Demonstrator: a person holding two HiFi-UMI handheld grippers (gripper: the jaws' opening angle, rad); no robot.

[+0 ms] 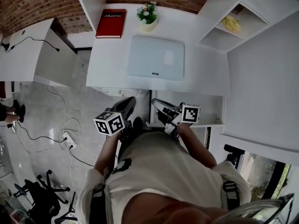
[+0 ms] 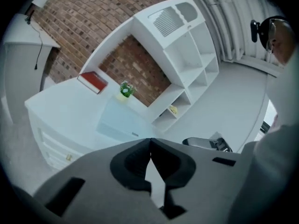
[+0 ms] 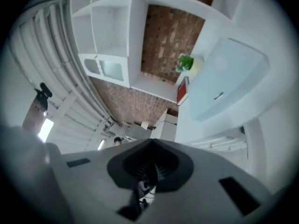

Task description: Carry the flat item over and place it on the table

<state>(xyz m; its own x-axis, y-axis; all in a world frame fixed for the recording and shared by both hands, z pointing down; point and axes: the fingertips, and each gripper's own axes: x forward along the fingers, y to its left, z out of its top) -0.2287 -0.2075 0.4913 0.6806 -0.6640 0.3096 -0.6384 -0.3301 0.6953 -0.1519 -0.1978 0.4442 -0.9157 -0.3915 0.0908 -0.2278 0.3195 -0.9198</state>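
**Head view:** A flat item (image 1: 156, 57), pale grey-blue with rounded corners and a dull sheen, already lies on the white counter (image 1: 205, 73), at mid-width and near its front edge. A red book (image 1: 111, 23) sits at the back left corner and a small potted plant (image 1: 147, 14) at the back edge. I hold the left claw (image 1: 132, 100) and the right claw (image 1: 155, 101) close to the body, short of the front edge and well apart from the item.

**Left gripper view:** The left claw (image 2: 150, 140) is pressed together, tips meeting, with nothing between them. Ahead, the flat item (image 2: 122, 120) reads as a thin slab lying flush on the counter.

**Right gripper view:** The right claw (image 3: 150, 141) is likewise closed and empty. The flat item (image 3: 229, 76) shows a small dark mark at one long edge.

I judge it stiff, smooth and probably slippery, with a hard shell that could mark or crack if dropped. Lying flush, it offers no lip. The two short edges, one claw on each, look like the surest hold.
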